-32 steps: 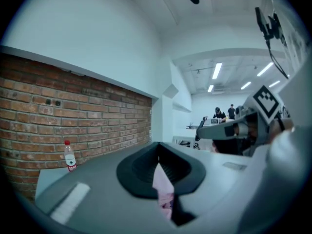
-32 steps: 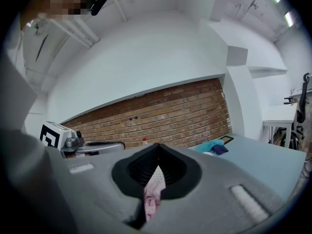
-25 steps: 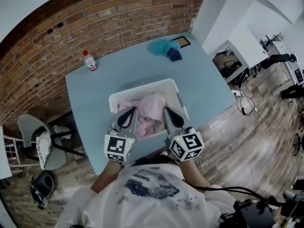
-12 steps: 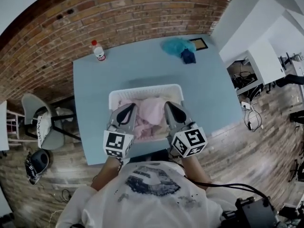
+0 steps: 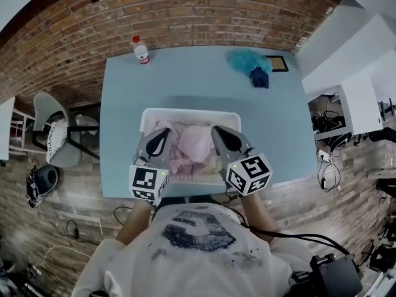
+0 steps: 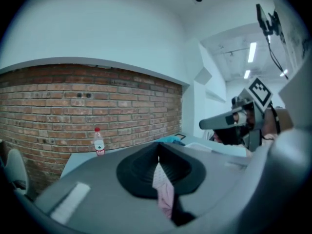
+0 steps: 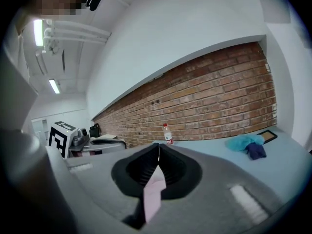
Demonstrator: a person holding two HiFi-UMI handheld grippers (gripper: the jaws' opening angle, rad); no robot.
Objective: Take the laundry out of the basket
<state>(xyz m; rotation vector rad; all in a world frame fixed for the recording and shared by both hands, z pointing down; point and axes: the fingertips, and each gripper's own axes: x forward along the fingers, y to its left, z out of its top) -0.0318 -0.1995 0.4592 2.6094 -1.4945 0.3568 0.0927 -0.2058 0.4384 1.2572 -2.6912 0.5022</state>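
From the head view we look steeply down on a light blue table (image 5: 185,79) set against a brick wall (image 5: 185,11) along the top of the frame. A white laundry basket (image 5: 185,112) sits at the centre of the table, and a heap of pink laundry (image 5: 195,142) lies inside it.

The left gripper (image 5: 162,135) reaches into the basket's lower left part and the right gripper (image 5: 220,133) into its lower right, with the pink heap between them. In the left gripper view the jaws are closed together on a hanging strip of the pink laundry (image 6: 163,189). In the right gripper view the jaws are likewise pressed together on a fold of it (image 7: 152,191).

A water bottle (image 5: 141,49) with a red cap stands at the table's upper left corner. A teal cloth (image 5: 246,59) and a dark blue cloth (image 5: 260,78) lie touching near its upper right corner. A grey chair (image 5: 52,135) stands at the left edge of the frame.

Compared with a second ago, both grippers keep the same places over the basket. The whole scene has turned in the frame, so the table's edges now run nearly level, and the bottle sits higher and further right.
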